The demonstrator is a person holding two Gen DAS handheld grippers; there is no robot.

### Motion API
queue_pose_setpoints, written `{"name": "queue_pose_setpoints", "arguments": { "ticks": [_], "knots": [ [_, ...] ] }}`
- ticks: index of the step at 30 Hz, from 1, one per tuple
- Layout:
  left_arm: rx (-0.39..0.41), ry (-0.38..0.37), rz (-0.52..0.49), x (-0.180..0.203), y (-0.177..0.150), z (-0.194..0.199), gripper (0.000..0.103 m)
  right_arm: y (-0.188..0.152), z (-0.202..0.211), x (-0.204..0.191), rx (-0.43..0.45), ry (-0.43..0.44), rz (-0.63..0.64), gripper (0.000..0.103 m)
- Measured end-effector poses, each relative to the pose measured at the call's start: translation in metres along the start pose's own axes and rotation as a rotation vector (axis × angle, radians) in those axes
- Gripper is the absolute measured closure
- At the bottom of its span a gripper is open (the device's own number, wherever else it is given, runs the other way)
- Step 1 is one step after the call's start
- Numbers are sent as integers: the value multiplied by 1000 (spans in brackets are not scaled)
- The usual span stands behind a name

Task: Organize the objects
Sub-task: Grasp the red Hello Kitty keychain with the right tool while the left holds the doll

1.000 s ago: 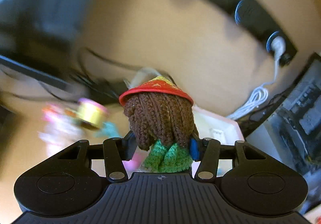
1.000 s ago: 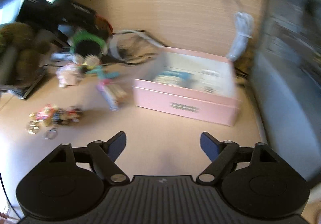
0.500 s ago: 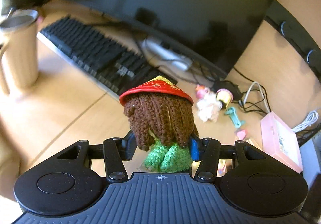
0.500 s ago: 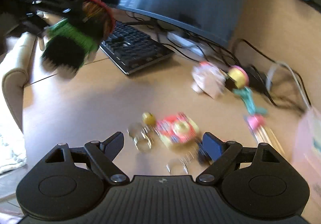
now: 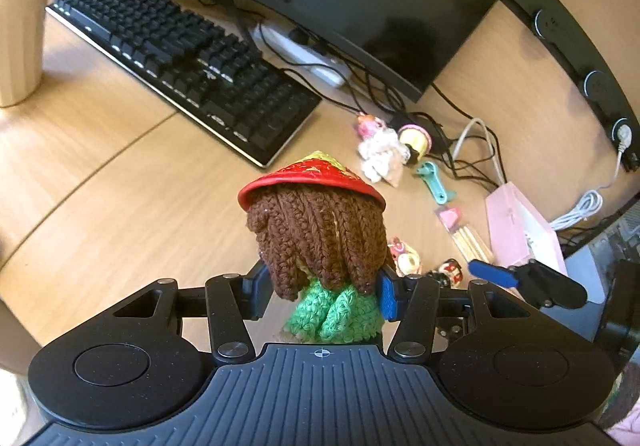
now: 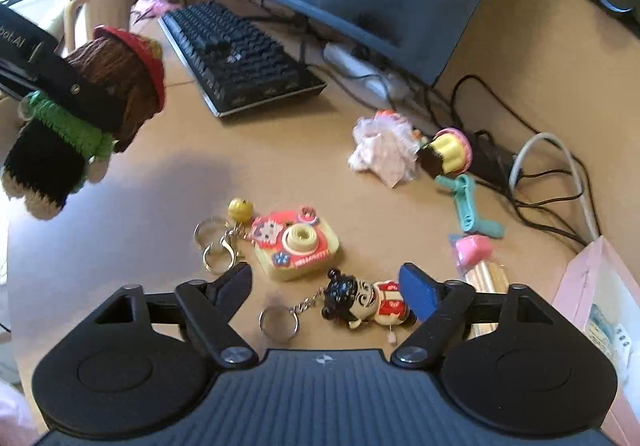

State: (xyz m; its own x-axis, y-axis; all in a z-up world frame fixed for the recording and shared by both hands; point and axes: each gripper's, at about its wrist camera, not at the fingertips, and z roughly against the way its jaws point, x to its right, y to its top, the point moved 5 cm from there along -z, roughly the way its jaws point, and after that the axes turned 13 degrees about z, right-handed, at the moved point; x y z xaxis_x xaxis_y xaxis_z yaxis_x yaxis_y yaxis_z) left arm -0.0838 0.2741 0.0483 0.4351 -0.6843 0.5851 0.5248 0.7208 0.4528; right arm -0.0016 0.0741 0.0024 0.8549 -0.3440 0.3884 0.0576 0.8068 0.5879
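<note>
Crochet doll (image 5: 316,242): brown yarn hair in thick braided strands, a red-rimmed cone hat with yellow at its peak, a green knitted top; the right wrist view adds a black lower half and cream feet (image 6: 36,202).
Doll's place: lifted off the desk (image 5: 120,198), clear above the wood, well left of the small toys.
Left tool (image 5: 320,292): clamped on the doll at the green top, just under the hair.
Right tool (image 6: 326,286): fingers spread apart, gripping nothing, low over the desk.
Between the right tool's fingers: a little figure keychain (image 6: 368,304) with black hair buns and a red outfit, lying on its side.
Just beyond it: a red and yellow toy camera keychain (image 6: 296,244) with loose metal rings.
Further back: a frilly white doll (image 6: 384,150), a teal clip (image 6: 466,206), a black keyboard (image 5: 188,62).
Right edge: a pink box (image 5: 520,230), resting on the desk.
</note>
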Motion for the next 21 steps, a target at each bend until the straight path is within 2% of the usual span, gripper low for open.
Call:
{"name": "queue_pose_setpoints", "arguments": {
  "ticks": [3,7,9,11,13,15,17,21],
  "knots": [
    [-6,10,-6,-1,-1,-1,47,5,-8,-6,9,9,95,31],
    [-11,26,15,-8,-2,3,47,12,-29,-4,-29,16,92,50],
    [-10,35,30,-12,-3,5,47,16,-38,-5,-51,23,54,51],
    [-9,49,42,-16,-4,8,47,22,-40,-12,-37,46,34,51],
    [-6,57,48,-20,-5,11,47,29,-34,-20,3,66,55,51],
    [-2,61,56,-24,-5,13,47,32,-31,-23,28,51,106,50],
    [1,61,65,-27,-5,14,47,33,-33,-19,28,39,133,47],
    [-6,56,71,-28,-9,15,47,32,-43,-7,7,97,125,41]
  ]
}}
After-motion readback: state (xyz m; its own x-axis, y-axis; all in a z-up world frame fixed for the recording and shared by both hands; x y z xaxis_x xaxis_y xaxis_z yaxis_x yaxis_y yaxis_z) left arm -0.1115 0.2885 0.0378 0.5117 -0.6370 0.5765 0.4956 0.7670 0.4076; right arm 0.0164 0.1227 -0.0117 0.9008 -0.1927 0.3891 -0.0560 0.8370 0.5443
